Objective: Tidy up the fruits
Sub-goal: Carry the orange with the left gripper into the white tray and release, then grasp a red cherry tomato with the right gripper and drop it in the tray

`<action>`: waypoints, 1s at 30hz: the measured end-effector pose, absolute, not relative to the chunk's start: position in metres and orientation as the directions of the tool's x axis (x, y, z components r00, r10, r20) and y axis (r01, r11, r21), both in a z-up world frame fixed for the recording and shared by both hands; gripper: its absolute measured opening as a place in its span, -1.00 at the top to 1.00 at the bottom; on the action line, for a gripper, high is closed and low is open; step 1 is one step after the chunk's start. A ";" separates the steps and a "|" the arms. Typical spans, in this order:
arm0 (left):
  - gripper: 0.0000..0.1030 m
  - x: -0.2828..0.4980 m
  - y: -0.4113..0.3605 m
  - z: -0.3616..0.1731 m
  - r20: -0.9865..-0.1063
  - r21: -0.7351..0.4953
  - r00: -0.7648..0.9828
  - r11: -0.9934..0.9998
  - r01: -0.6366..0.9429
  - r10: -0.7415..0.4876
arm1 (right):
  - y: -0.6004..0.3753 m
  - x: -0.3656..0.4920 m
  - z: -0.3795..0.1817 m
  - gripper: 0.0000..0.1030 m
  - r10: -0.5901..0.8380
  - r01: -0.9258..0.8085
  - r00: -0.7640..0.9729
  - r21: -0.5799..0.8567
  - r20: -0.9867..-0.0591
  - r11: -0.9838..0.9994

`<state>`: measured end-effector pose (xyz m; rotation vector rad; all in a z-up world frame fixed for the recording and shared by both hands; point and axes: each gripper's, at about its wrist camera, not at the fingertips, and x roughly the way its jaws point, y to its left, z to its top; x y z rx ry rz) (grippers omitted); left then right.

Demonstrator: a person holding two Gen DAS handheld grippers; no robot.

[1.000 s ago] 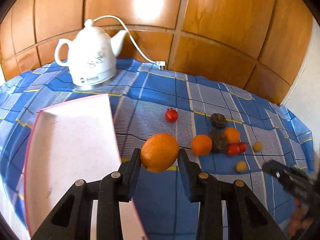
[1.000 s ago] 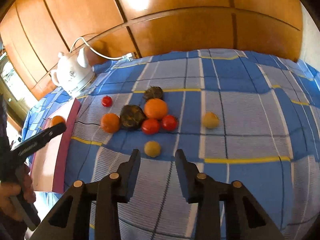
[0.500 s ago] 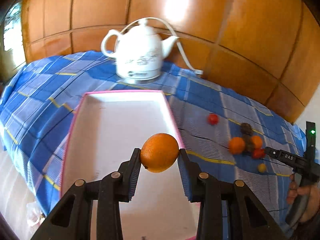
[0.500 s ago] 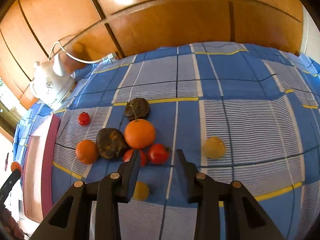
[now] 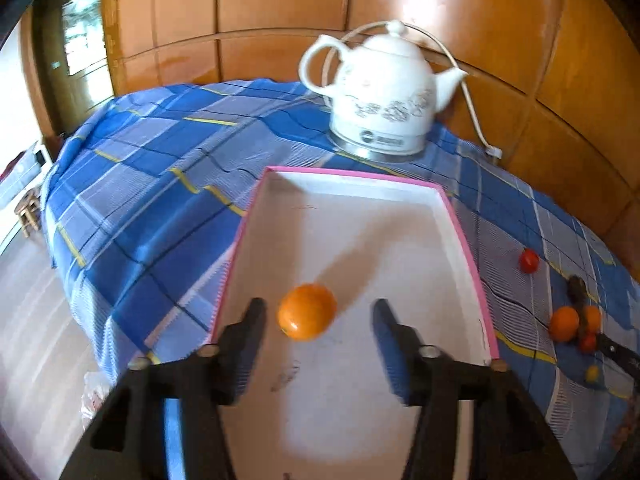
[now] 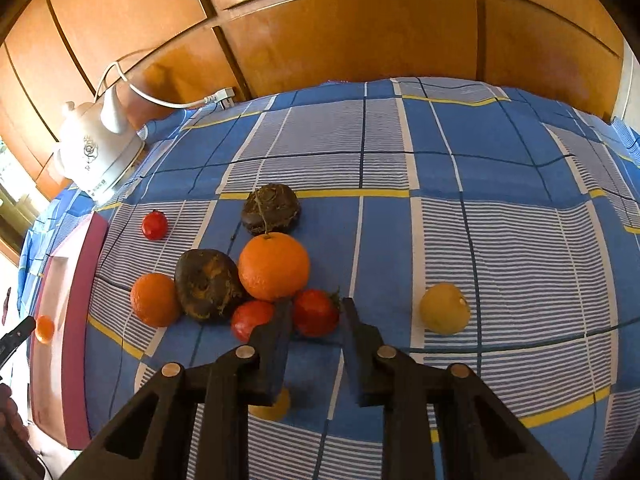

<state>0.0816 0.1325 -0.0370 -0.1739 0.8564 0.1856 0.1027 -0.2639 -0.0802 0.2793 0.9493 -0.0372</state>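
My left gripper is open over the pink-rimmed white tray. An orange lies free between its spread fingers, apart from both. My right gripper is open, low over the blue checked cloth, its fingertips either side of a red tomato. Just beyond lie a second red tomato, a big orange, a smaller orange, two dark brown fruits, a small red fruit and a yellow fruit. Another yellow fruit lies under the left finger.
A white electric kettle with a cord stands behind the tray by the wooden wall panels. The tray also shows at the left edge of the right wrist view. The cloth drops off the table's left edge toward the floor.
My left gripper opened and let go of the orange over the tray. My right gripper moved closer to the fruit cluster, now straddling a red tomato.
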 end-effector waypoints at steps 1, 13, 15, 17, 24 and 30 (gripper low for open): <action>-0.18 0.077 0.133 -0.035 -0.755 -0.089 0.650 0.969 -0.233 0.087 | -0.264 0.102 -0.079 0.55 0.089 0.154 0.589 0.220 -0.803 0.963; -0.22 0.044 0.096 -0.021 -0.718 -0.088 0.694 0.985 -0.149 0.041 | -0.252 0.080 -0.052 0.55 0.084 0.101 0.648 0.195 -0.757 0.976; -0.26 0.041 0.094 -0.021 -0.721 -0.086 0.692 0.985 -0.148 0.041 | -0.247 0.075 -0.046 0.55 0.097 0.080 0.659 0.198 -0.746 0.977; -0.26 0.039 0.093 -0.022 -0.726 -0.085 0.687 0.985 -0.149 0.041 | -0.240 0.070 -0.039 0.55 0.119 0.053 0.668 0.207 -0.734 0.977; -0.27 0.032 0.092 -0.023 -0.732 -0.091 0.681 0.984 -0.150 0.036 | -0.191 0.064 -0.023 0.55 0.278 -0.128 0.643 0.257 -0.714 0.958; -0.27 0.029 0.094 -0.022 -0.732 -0.100 0.681 0.982 -0.158 0.035 | -0.129 0.062 -0.021 0.55 0.423 -0.323 0.561 0.282 -0.712 0.903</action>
